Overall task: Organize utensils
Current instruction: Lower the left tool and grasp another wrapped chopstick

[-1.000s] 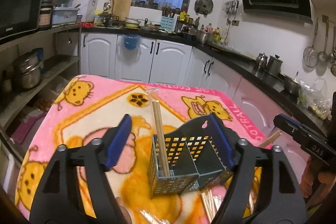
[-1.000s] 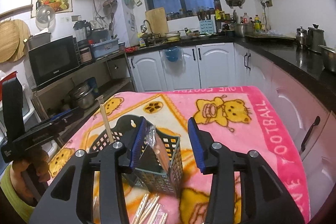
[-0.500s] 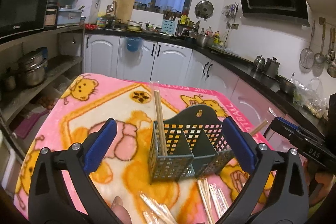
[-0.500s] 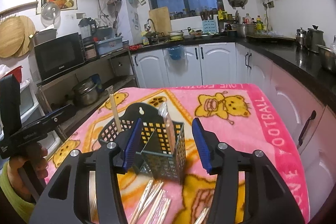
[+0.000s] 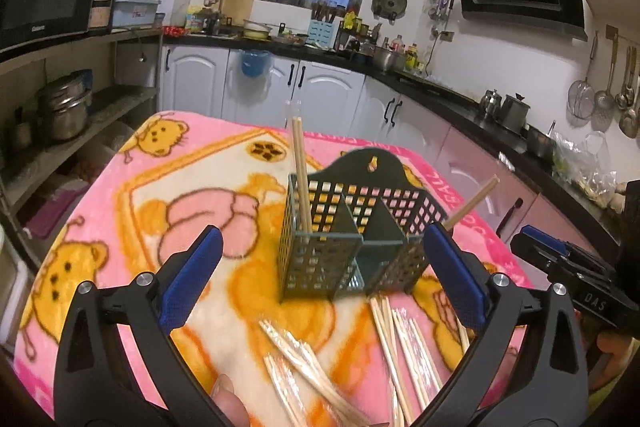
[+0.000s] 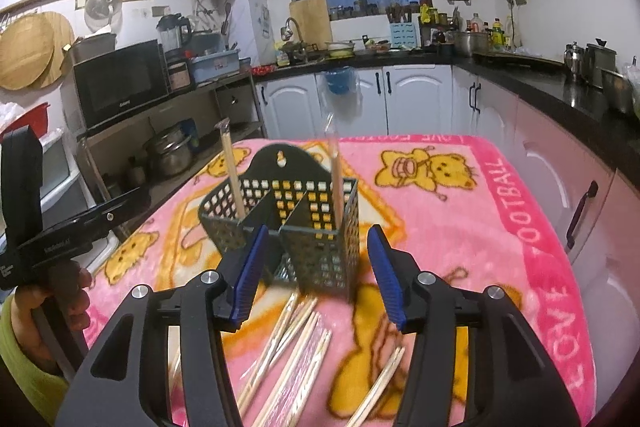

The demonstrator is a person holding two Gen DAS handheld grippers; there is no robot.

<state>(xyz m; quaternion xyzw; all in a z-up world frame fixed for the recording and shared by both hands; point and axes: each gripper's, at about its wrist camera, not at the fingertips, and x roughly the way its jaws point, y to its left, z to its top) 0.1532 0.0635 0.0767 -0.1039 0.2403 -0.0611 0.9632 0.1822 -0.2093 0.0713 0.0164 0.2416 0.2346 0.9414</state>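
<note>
A dark green perforated utensil holder point(image 5: 352, 227) with compartments stands on the pink blanket; it also shows in the right wrist view point(image 6: 288, 215). A wrapped pair of chopsticks point(image 5: 300, 179) stands in its left compartment, another point(image 5: 472, 203) leans out on the right. In the right wrist view they stand at left point(image 6: 232, 171) and right point(image 6: 336, 179). Several wrapped chopsticks point(image 5: 320, 363) lie loose in front of the holder, also in the right wrist view point(image 6: 296, 351). My left gripper point(image 5: 320, 279) is open and empty, in front of the holder. My right gripper point(image 6: 316, 275) is open and empty, just before the holder.
The pink cartoon blanket point(image 5: 160, 187) covers the table point(image 6: 500, 227). Kitchen cabinets point(image 5: 320, 95) and a black counter run behind and to the right. A shelf with a microwave point(image 6: 120, 83) and pots stands to the left.
Both grippers have drawn back from the holder and risen. The left gripper has opened wider. The loose chopsticks in front of the holder have come into view.
</note>
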